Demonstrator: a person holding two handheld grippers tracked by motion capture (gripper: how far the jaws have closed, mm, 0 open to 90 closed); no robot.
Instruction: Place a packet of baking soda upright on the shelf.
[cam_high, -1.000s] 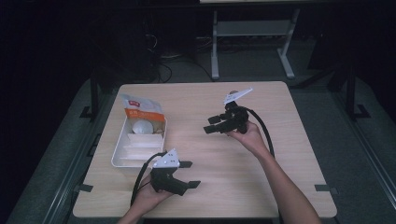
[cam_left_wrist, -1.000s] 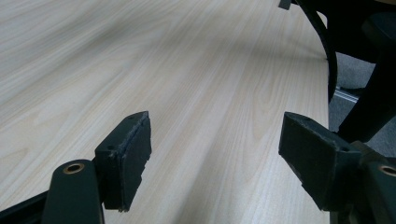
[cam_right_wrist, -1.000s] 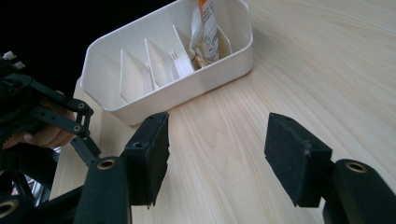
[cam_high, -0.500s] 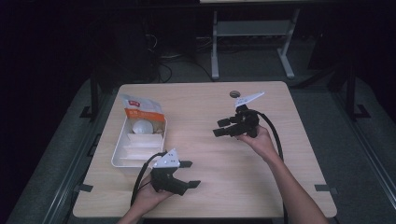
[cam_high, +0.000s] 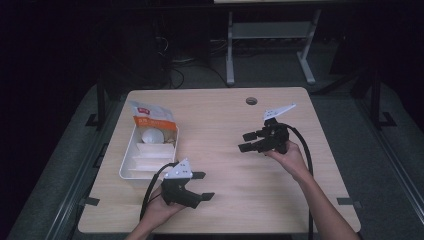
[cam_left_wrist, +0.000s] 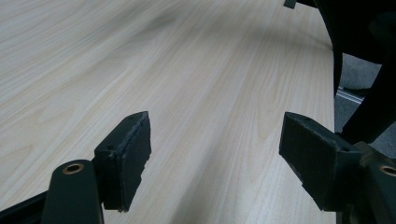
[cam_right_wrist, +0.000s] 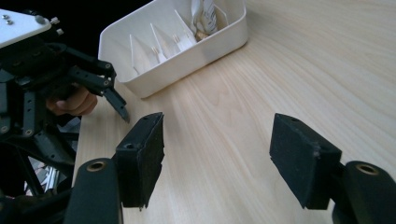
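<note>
Dark surroundings are framing a pale wood-grain surface (cam_high: 225, 165). At centre left of the high view, a white divided plastic tray (cam_high: 131, 167) is holding a white round object (cam_high: 151, 135) and an orange-and-white packet (cam_high: 150, 116). Both tools are standing empty: the left tool (cam_high: 200, 186), lower centre, is gaping over bare wood; the right tool (cam_high: 250, 141), centre right, has just been opening with nothing between its jaws. Judging by this, the tray's contents are awaiting further handling.
</note>
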